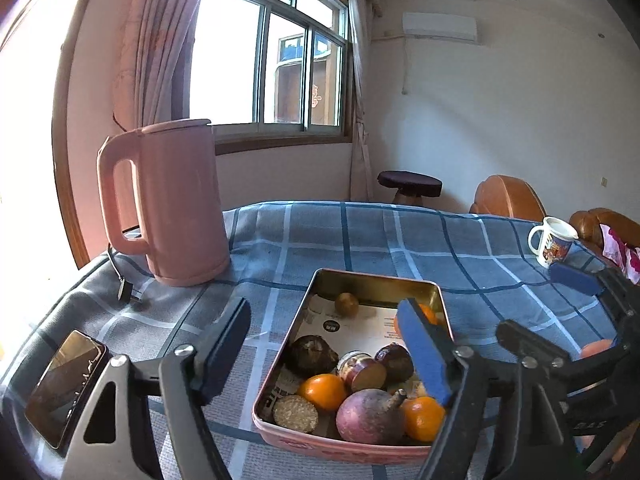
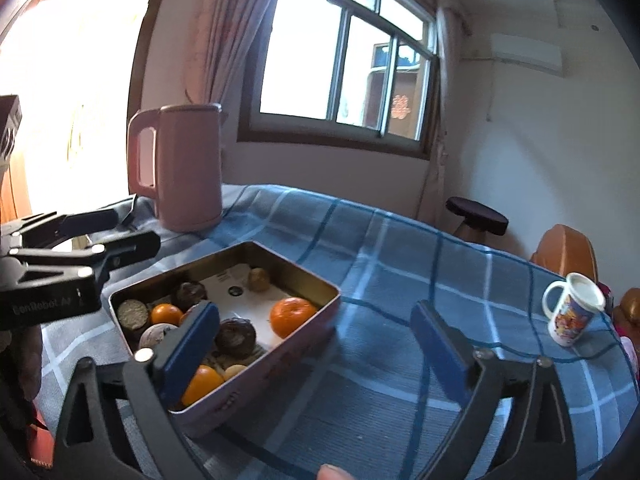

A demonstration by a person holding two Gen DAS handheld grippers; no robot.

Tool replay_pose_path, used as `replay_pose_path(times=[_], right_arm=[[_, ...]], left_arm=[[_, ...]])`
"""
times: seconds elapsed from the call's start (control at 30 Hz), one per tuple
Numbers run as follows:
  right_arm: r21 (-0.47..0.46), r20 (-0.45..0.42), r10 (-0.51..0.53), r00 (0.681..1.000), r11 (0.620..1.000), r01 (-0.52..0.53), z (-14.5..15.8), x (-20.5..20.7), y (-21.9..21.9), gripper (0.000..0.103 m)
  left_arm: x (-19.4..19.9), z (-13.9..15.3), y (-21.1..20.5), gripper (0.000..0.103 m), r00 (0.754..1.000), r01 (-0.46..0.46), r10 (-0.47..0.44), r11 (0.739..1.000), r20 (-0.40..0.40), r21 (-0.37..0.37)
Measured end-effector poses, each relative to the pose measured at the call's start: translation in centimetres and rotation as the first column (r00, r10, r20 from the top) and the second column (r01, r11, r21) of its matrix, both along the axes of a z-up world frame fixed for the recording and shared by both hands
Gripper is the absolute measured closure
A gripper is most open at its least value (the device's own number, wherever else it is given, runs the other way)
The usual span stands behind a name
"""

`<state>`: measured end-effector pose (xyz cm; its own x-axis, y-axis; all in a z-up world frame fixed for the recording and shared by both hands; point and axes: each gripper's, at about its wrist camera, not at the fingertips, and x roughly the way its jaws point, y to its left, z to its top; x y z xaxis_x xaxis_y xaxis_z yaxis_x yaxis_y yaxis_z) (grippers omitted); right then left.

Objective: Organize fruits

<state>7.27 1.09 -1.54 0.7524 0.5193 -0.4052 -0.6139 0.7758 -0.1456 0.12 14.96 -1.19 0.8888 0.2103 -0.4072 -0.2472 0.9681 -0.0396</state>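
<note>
Sitting on the blue checked tablecloth [image 1: 360,232], the rectangular tin [image 1: 280,364] holds the fruit: a paper sheet lines its floor, and on it lie several oranges [image 1: 322,391], a purplish round root [image 1: 370,416], dark brown lumps [image 1: 312,354], a cut round slice [image 1: 295,414] at the near corner and a small brownish fruit [image 1: 346,304] at the far end. In the right wrist view one orange [image 2: 291,316] lies apart from the heap, toward the tin's far right side. The left gripper [image 1: 332,344] hangs over the tin's near left part with its jaws spread wide and nothing between the pads. The right gripper [image 2: 316,344] hovers at the tin's right edge, its jaws also standing wide apart and empty; one blue pad overlaps the tin, the other is over bare cloth. No earlier picture is given here. Behind the tin to the left stands a pink kettle [image 1: 176,204], a phone [image 1: 66,388] lies at the near left, and a printed mug [image 1: 554,242] stands well apart at the far right.
</note>
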Motion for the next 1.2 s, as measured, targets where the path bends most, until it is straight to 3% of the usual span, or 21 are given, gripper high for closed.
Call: replay_pose_path(times=[1.2], right_arm=[[0.044, 0.027, -0.053, 0.998, 0.998, 0.052, 1.4, -1.2, -3.3, 0.0]], left_arm=[[-0.2, 0.7, -2.0, 0.025, 1.0, 0.025, -0.025, 0.999, -0.001, 0.036]])
